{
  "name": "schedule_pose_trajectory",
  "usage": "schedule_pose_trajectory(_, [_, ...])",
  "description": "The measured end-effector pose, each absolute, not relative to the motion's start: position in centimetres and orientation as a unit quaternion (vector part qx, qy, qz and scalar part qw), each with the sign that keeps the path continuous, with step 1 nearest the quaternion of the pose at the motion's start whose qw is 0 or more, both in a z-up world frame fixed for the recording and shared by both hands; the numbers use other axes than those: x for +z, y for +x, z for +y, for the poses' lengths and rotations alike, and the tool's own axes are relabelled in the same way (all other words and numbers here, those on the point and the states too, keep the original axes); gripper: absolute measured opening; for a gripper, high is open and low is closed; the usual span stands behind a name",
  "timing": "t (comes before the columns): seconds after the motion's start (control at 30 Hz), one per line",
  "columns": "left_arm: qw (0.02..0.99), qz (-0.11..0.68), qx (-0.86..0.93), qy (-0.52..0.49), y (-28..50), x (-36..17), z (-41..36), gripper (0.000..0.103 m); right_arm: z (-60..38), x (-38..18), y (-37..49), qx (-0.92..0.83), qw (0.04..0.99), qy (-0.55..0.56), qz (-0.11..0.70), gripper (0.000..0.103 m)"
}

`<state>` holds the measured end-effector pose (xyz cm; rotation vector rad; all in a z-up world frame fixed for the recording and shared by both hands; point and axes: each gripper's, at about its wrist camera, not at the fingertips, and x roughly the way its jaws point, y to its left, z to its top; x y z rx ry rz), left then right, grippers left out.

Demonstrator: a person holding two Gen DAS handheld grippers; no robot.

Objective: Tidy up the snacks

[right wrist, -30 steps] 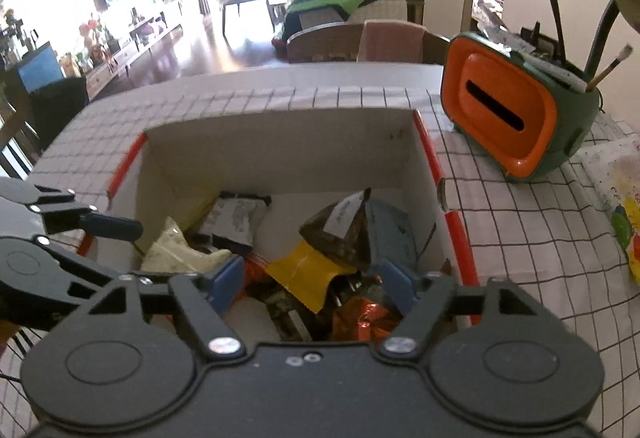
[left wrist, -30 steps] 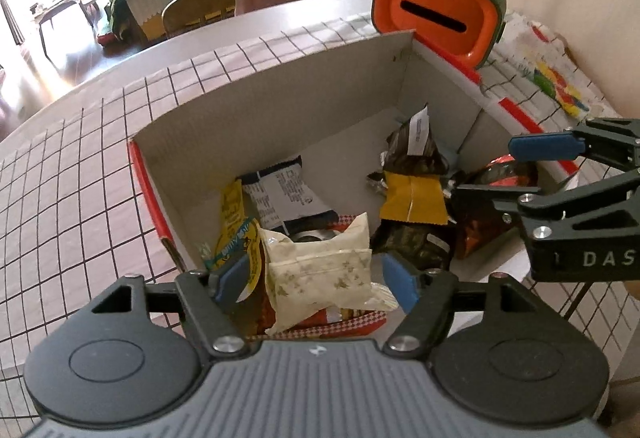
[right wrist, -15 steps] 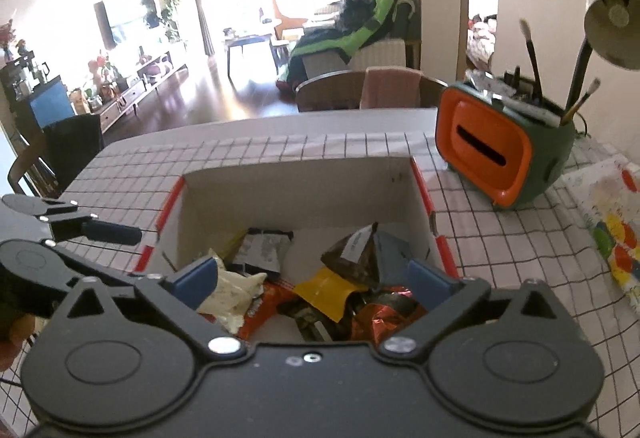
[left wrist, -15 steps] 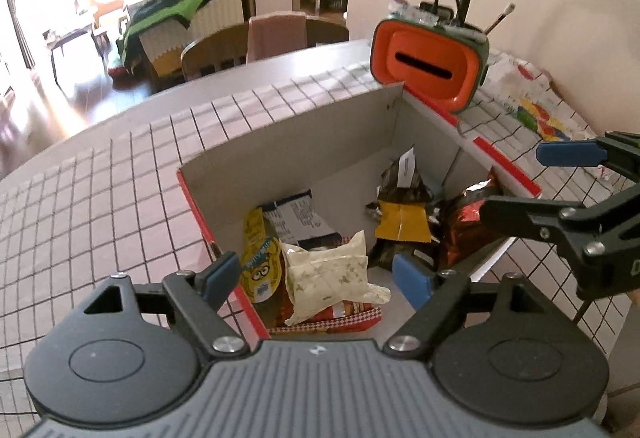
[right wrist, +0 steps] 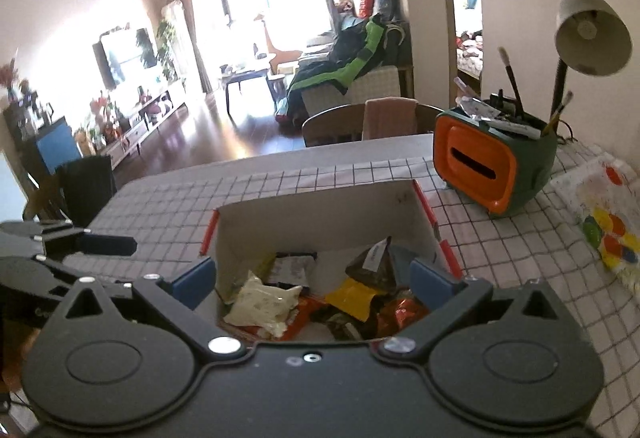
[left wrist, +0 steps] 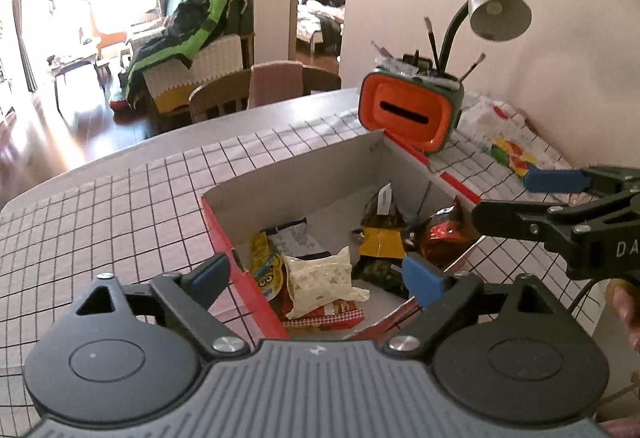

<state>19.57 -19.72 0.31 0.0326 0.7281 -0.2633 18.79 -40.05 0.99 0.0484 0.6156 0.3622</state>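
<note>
Both tools, left (left wrist: 318, 276) and right (right wrist: 314, 278), wide open (jaws just spreading, empty) above snack box (left wrist: 304, 174).

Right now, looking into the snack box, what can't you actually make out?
- Box near wall and front floor: cut off by the left gripper body, left wrist view.
- Red packet: mostly under the cream packet.
- Packet labels: too small and blurred, both views.
- Table on the right side of the box: partly behind the right gripper body, right wrist view.

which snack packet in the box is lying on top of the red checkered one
The cream-white packet with speckles; the yellow cartoon pouch lies beside it, against the box wall.
</note>
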Motion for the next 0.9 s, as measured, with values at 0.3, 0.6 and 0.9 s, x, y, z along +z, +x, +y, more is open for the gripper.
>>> schedule_pose_trajectory(0.3, [0.931, 0.344, -0.126, -0.007, 17.6, 1.2, -18.4, 0.103, -39.3, 1.4, 16.3, 0.158, 0.943, 0.038, 0.289, 0.103])
schedule_pose_trajectory(0.6, [0.933, 0.339, -0.108, -0.043, 17.1, 1.2, -17.6, 0.103, -39.0, 1.3, 14.8, 0.128, 0.951, 0.061, 0.276, 0.103])
schedule_pose_trajectory(0.9, [0.933, 0.343, -0.095, -0.053, 17.1, 1.0, -17.7, 0.103, -39.0, 0.6, 15.1, 0.131, 0.947, 0.071, 0.284, 0.103])
